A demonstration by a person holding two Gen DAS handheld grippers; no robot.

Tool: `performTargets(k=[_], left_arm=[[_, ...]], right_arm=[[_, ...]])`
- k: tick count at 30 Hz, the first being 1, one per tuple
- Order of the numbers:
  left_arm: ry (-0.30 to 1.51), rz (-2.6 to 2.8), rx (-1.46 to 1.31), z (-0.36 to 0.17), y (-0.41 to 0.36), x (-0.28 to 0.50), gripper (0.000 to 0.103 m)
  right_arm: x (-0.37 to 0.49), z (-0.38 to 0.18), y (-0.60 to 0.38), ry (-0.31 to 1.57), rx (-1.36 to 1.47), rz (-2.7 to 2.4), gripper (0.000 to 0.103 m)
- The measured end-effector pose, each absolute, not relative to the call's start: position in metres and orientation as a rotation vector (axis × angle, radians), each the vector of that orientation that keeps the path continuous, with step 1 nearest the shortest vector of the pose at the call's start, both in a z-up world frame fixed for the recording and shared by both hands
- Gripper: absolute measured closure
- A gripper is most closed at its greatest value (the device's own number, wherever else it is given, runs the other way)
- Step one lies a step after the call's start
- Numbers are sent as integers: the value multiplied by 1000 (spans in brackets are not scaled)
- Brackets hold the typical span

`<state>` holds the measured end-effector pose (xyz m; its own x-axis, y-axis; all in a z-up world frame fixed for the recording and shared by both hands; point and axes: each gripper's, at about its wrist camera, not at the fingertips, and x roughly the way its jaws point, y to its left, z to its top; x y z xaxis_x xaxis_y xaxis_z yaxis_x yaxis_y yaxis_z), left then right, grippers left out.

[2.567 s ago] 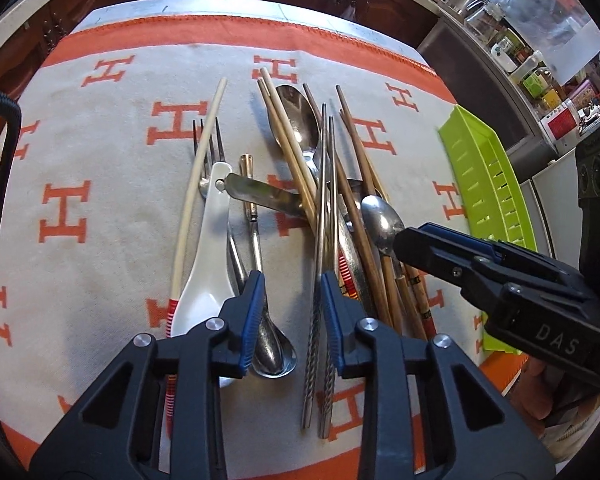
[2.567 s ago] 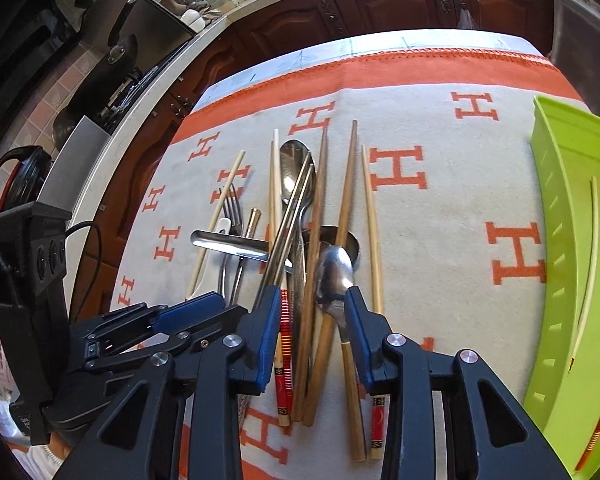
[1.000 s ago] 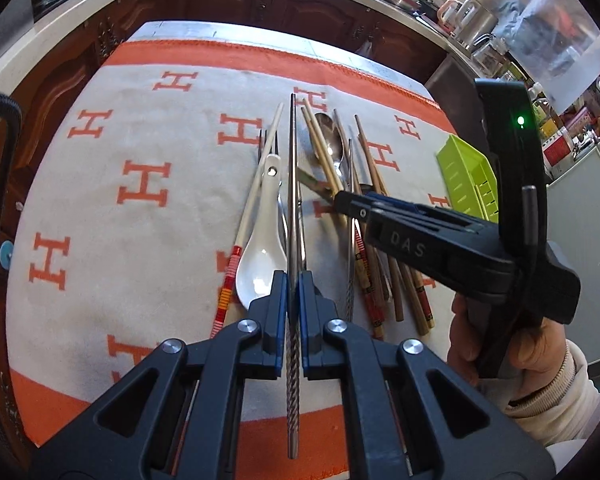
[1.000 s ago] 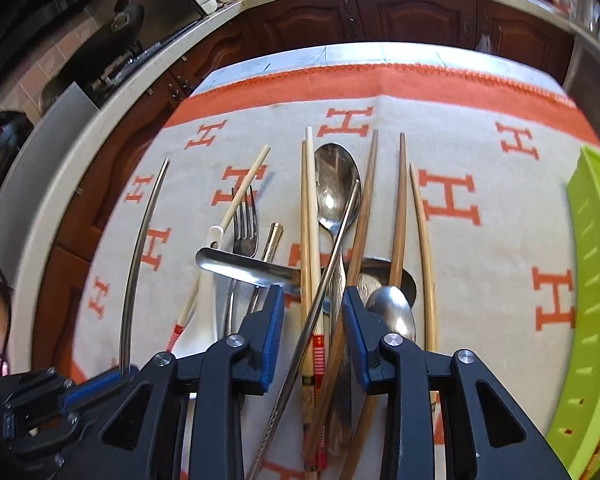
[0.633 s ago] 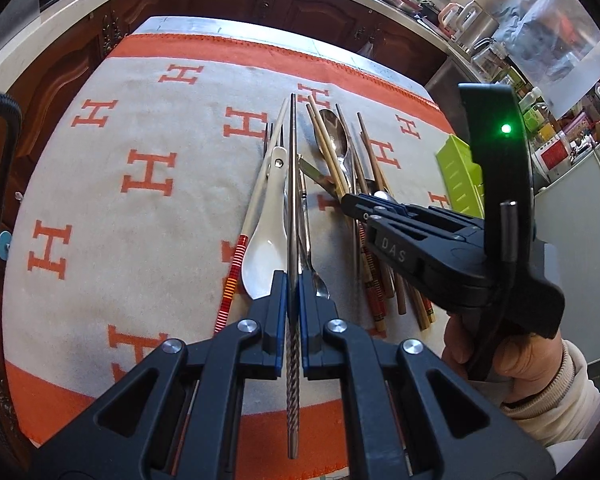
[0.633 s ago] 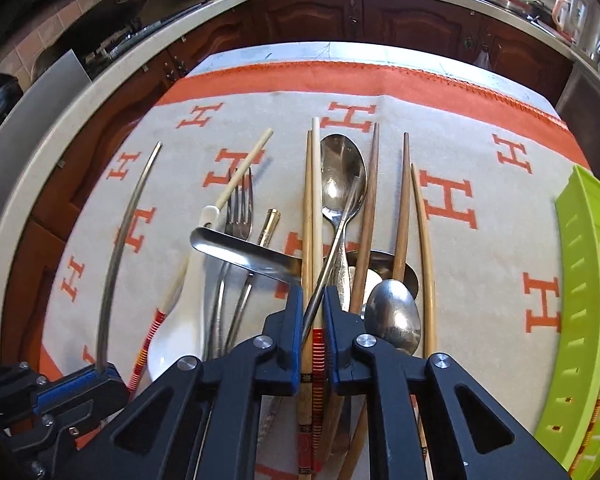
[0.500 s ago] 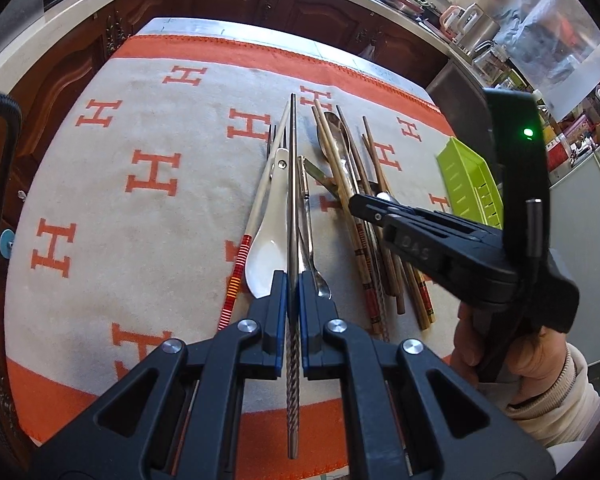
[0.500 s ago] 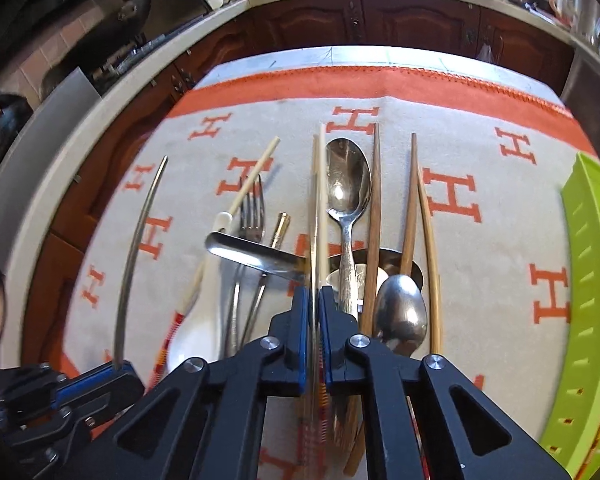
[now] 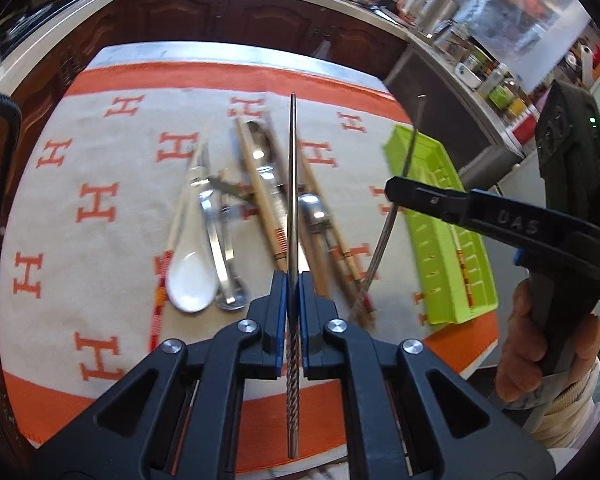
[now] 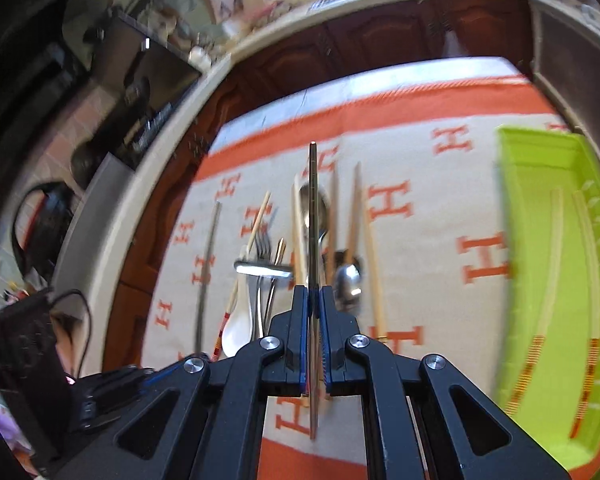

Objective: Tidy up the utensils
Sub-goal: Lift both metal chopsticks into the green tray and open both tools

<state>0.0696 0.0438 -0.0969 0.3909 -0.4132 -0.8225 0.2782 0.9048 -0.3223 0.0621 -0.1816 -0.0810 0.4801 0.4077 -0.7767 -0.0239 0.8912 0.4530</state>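
**Two steel chopsticks lifted above the utensil pile**

A kitchen with dark wooden cabinets surrounds the desk (image 9: 236, 54), which is covered by a beige cloth with orange H letters and an orange border (image 9: 100, 152). The left hand-held gripper (image 9: 291, 300) is clenched on a silver metal chopstick with a twisted grip end (image 9: 292, 184), held above the pile of wooden chopsticks, metal spoons and a white ceramic spoon (image 9: 190, 276).

Only the left wrist view shows the right hand-held gripper (image 9: 396, 194) from the side, held in a person's hand (image 9: 540, 344), with the letters "UAS" legible on its arm; it grasps a second silver metal chopstick (image 10: 313, 240) that slants up over the cloth. Only the right wrist view shows inside the lime-green slotted plastic tray (image 10: 540, 152) at the cloth's right side: two pale chopsticks with red-striped ends (image 10: 552, 280) lie lengthwise in it.
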Motion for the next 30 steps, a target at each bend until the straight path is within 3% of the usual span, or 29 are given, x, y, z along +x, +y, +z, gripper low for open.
performTargets(k=[10,15,22,30], left_arm=[[994,-597,-42,-40,-76,77,100],[1018,-653,-74,-34,-129,82,100],[1069,-683,-126,-66,-184,94,100],[1134,-623,-83,-114,-203,107,100]], right_arm=[[-9,13,-311,799,515,165,98],[-38,37,-356,767,505,106,98],[-45,18,-399,864,488,48,98],[-5,-44,-388,1008,427,18,98]])
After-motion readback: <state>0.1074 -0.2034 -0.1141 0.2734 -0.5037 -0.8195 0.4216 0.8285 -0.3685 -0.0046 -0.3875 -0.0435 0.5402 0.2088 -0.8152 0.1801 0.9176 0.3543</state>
